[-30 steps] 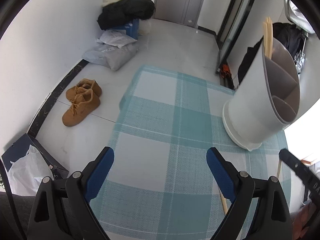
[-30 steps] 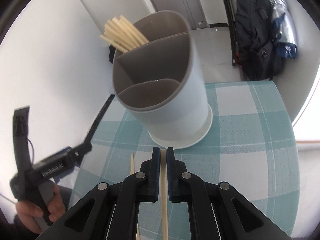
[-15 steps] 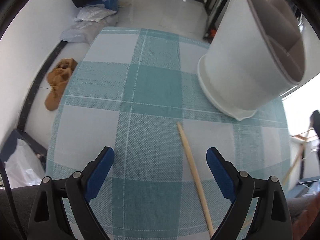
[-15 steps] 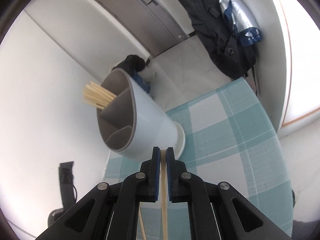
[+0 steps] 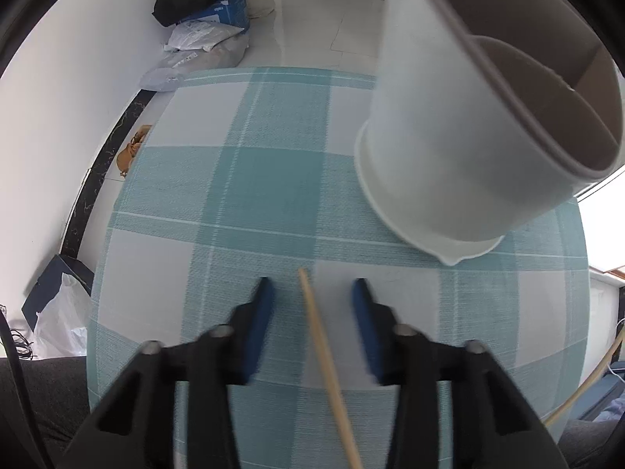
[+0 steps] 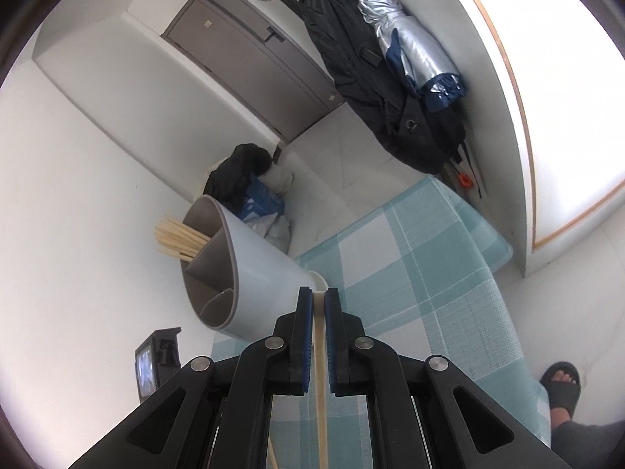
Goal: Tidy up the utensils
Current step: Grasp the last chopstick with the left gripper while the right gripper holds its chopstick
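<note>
The left gripper (image 5: 312, 297) hangs steeply over the checked tablecloth (image 5: 250, 179), its blue-padded jaws closing with a loose chopstick (image 5: 324, 355) lying between them; the pads (image 5: 262, 305) do not yet touch the wood and a gap shows on each side. That chopstick rests flat on the cloth, its tip just ahead of the fingertips, its long axis running back toward the camera and a little to the right, nearly in line with the gripper's own pointing. The jaws therefore straddle it across its width, which looks right for a pinch near the tip. The utensil holder (image 5: 461, 125), a pale divided pot, stands on the cloth just beyond and to the right of this gripper, toward the cloth's far right edge. The right gripper (image 6: 319, 305) is clamped on a second chopstick (image 6: 321, 398), whose shaft passes back between the pads toward the camera. In its view the holder sits near, ahead and to the left, one compartment already bristling with chopsticks in the holder (image 6: 177, 240). Judging by this, the right hand is nearer to dropping its stick in.
</note>
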